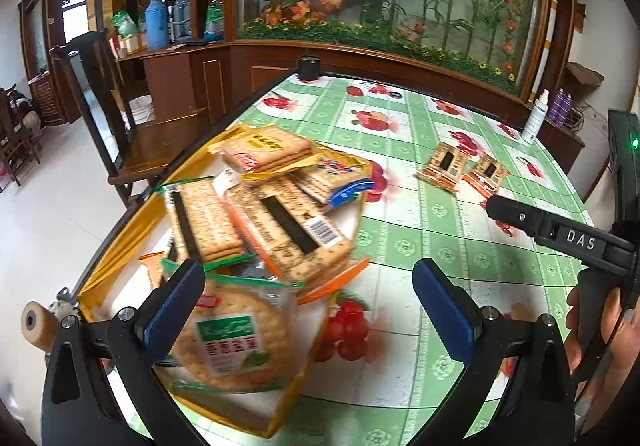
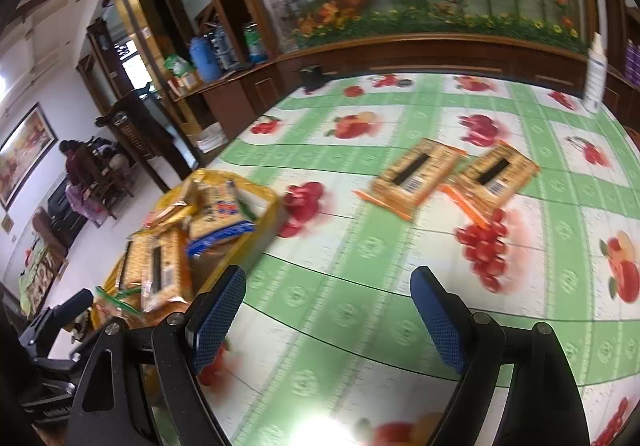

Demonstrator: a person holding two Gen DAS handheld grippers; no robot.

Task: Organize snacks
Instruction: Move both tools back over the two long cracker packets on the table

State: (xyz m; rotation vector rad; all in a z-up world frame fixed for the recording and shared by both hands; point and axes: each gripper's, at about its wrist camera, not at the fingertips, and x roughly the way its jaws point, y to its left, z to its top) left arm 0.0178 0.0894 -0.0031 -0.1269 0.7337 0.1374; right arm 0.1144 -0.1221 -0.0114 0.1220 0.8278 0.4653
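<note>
- Left gripper (image 1: 308, 306): jaws stand wide apart with nothing clamped. Its left blue pad overlaps the near edge of the yellow tray (image 1: 120, 246) in the left wrist view; contact cannot be confirmed.
- Right gripper (image 2: 326, 312): jaws stand wide apart and empty above the bare tablecloth. In the left wrist view only one black finger and part of the holding hand (image 1: 600, 330) show, cut off by the frame edge.
- Round cracker pack (image 1: 236, 342): lies at the tray's near end, partly hidden behind the left pad; its print is blurred.
- Rectangular cracker packs (image 1: 280, 226): piled overlapping in the tray, with green, orange, blue and yellow wrapper edges. The lower packs are covered, so the count cannot be told.
- Two orange-edged cracker packs (image 2: 416, 176) (image 2: 494, 174): flat on the counter (image 2: 360, 246), side by side, well apart from the tray. The right wrist view is motion-blurred; labels are unreadable.
- White spray bottle (image 1: 534, 118): upright at the far right counter edge.
- Black cap-like object (image 1: 309, 67): at the far counter edge; identity unclear.
</note>
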